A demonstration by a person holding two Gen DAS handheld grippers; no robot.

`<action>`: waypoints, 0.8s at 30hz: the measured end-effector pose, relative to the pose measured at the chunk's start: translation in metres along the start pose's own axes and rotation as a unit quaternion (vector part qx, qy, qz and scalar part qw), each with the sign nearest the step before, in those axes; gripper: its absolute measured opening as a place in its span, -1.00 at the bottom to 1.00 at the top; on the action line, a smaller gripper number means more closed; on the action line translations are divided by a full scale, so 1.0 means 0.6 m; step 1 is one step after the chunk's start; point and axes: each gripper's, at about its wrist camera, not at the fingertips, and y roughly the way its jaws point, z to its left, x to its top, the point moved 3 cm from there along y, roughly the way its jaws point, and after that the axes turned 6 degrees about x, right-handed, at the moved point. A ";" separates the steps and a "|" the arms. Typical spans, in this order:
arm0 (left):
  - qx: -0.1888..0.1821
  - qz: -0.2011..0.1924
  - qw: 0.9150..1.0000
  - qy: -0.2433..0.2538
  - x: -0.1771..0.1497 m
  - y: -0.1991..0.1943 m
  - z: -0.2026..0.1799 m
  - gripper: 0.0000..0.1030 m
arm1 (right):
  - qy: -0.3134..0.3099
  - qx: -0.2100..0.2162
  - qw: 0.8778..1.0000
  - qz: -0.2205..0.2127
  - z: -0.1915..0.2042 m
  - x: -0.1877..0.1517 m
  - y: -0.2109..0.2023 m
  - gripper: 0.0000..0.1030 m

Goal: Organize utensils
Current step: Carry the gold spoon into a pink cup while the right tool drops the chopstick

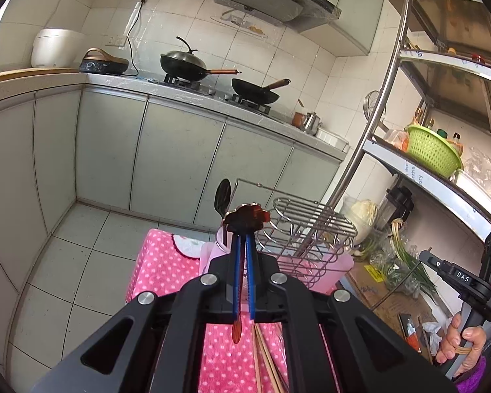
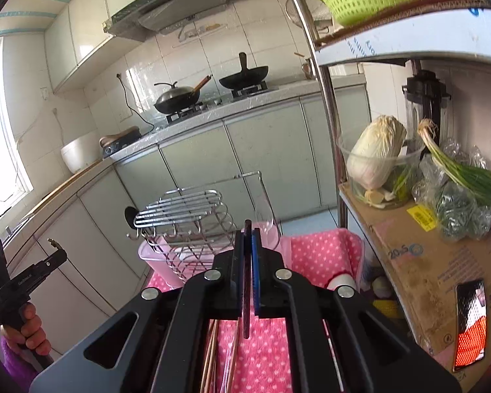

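Left gripper [image 1: 244, 245] clamped on a reddish-brown spoon [image 1: 245, 217], bowl beyond its tips. Right gripper [image 2: 248, 239] clamped on a dark utensil [image 2: 246, 281]. Ahead of both: wire rack [image 1: 306, 229] in a pink tray [image 2: 160, 258]; black ladle [image 1: 222, 193] standing just left. Below: chopsticks [image 1: 266, 357].

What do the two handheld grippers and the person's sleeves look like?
Both the left gripper and the right gripper have black angular frames with round silver bolts and blue finger pads. White lettering marks each handle. Purple sleeves cover the wrists.
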 end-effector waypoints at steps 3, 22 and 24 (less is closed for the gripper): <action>0.000 -0.008 1.000 0.003 0.010 -0.003 -0.001 -0.94 | -0.005 0.000 1.000 -0.008 0.002 0.014 -0.004 -0.91; 0.000 -0.027 1.000 0.013 0.061 0.014 -0.024 -0.94 | -0.034 0.016 0.998 -0.048 0.028 0.099 -0.001 -0.91; -0.003 -0.029 0.999 0.014 0.063 0.016 -0.028 -0.94 | -0.035 0.017 0.998 -0.049 0.027 0.105 0.003 -0.91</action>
